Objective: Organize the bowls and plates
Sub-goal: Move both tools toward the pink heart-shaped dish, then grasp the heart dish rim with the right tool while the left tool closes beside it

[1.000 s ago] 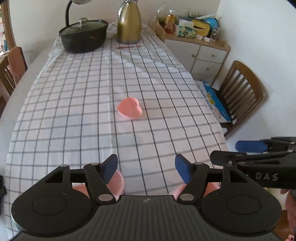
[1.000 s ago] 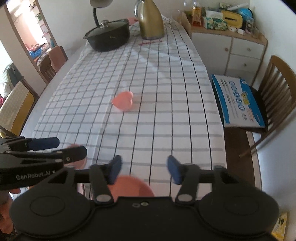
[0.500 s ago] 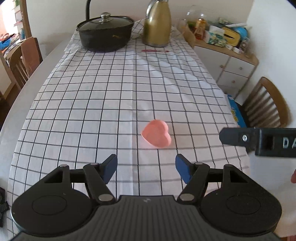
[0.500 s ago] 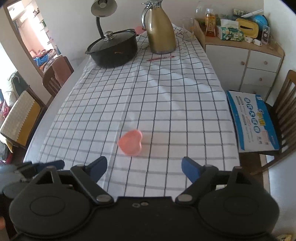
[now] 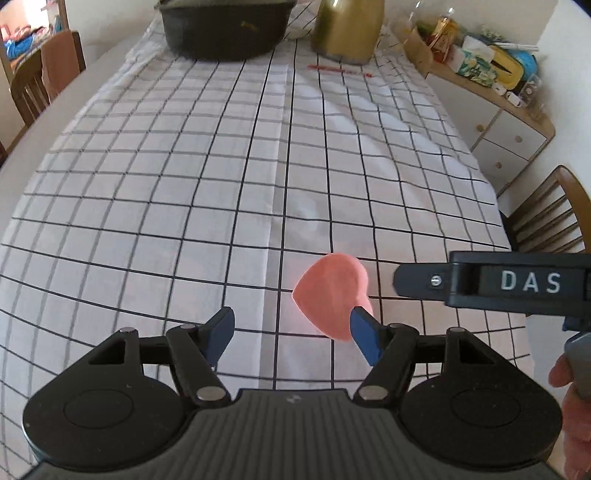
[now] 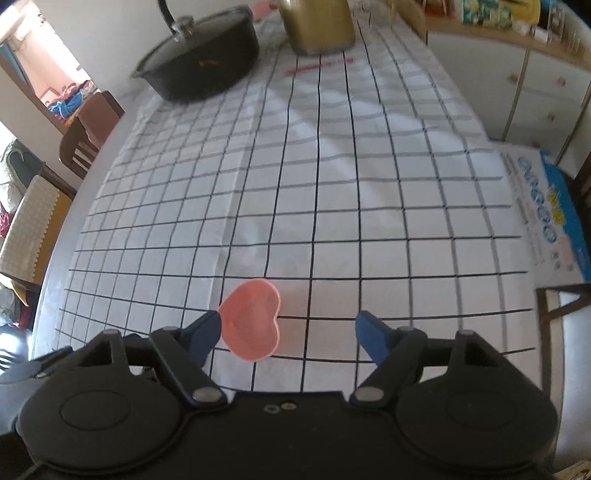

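A pink heart-shaped bowl sits on the checked tablecloth, just ahead of both grippers. My left gripper is open and empty; the bowl lies just beyond its right fingertip. My right gripper is open and empty; the bowl lies just ahead of its left fingertip. The right gripper's body, marked DAS, shows at the right of the left wrist view.
A black lidded pot and a gold thermos jug stand at the table's far end, with a red pen near the jug. A cluttered white cabinet and wooden chairs flank the table. A blue-printed box lies right.
Both grippers have moved forward over the table toward the heart bowl, which now sits close to their fingertips. The pink dishes seen under the grippers a second ago are out of view.
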`<state>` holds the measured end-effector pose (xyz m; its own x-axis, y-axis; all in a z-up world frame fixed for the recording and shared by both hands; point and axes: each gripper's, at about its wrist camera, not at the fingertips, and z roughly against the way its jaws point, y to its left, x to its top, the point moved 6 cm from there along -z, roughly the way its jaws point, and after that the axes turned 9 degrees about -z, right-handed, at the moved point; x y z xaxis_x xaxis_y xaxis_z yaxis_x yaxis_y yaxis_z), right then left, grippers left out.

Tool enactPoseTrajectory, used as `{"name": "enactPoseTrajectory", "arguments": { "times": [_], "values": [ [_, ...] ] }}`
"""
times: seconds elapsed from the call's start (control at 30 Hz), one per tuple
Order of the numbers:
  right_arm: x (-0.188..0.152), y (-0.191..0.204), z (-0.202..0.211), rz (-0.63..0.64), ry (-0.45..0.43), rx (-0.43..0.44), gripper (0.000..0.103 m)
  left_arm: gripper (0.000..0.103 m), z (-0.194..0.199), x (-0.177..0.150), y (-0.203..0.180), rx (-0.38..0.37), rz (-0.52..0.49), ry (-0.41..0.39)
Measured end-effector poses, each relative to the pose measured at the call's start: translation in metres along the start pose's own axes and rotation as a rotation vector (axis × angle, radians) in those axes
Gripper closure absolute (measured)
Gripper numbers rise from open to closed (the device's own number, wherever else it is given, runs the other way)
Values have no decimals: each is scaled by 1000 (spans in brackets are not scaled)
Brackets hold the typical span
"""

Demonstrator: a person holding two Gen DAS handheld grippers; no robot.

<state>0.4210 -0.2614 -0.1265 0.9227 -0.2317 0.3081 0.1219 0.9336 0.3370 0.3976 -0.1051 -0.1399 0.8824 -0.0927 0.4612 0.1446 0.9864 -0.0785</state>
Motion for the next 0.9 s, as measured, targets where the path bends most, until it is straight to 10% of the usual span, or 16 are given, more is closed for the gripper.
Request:
{"name": "enactPoseTrajectory", "arguments": {
  "times": [0.47, 0.9],
  "values": [
    [3, 9, -52, 20, 94, 17, 60, 37, -38, 3, -5, 8, -17, -4],
    [2, 16, -64, 62, 119, 28, 89, 81, -49, 2, -5, 6, -10, 14]
  ]
}}
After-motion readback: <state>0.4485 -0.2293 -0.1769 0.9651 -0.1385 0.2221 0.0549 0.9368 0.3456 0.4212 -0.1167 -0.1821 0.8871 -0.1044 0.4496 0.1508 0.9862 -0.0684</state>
